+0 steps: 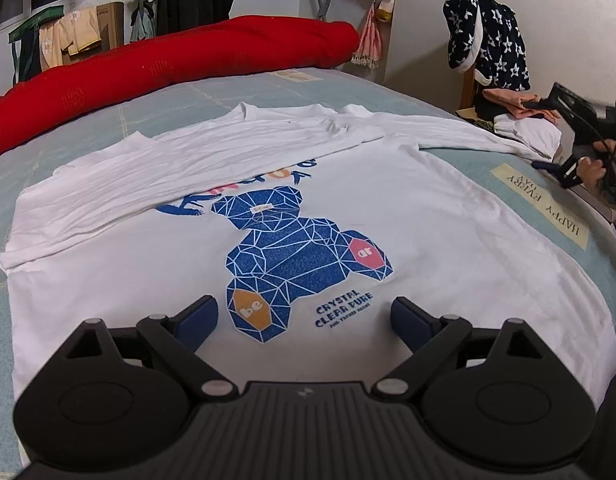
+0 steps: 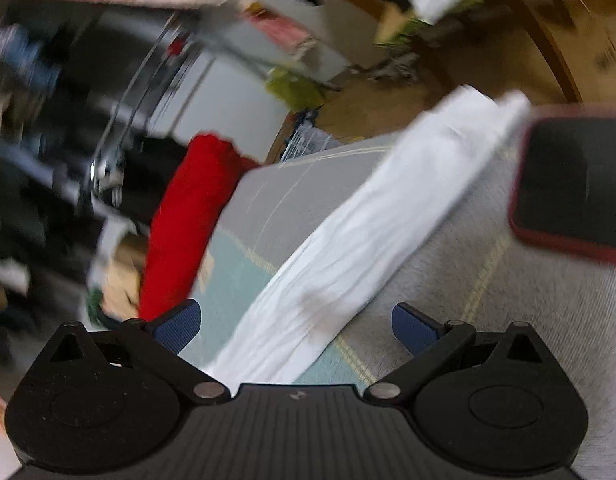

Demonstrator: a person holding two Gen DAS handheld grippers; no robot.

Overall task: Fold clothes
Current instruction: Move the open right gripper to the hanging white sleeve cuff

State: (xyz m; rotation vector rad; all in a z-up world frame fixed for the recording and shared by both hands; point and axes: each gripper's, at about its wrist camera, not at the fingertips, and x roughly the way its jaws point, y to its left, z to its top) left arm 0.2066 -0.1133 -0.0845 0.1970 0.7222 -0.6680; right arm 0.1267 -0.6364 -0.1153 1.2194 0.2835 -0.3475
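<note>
**Folding the white long-sleeve shirt: sleeves come first**

Spreading print-up across the bed [image 1: 460,168], the white shirt [image 1: 148,280] has one sleeve already laid across its chest, so the fold looks barely begun. The other sleeve [image 2: 348,232] trails toward three o'clock, and the right gripper [image 2: 296,320] hangs over it with fingers apart, holding nothing. The left gripper [image 1: 304,320] hovers near the hem at six o'clock, equally spread and empty. The next move probably calls for pinching that cuff and carrying it inward. A phone [image 2: 572,184] lies just beside the sleeve; a red bolster [image 1: 180,64] lines the bed's edge at eleven o'clock, and a pile of folded clothes [image 1: 524,120] sits at two.
</note>
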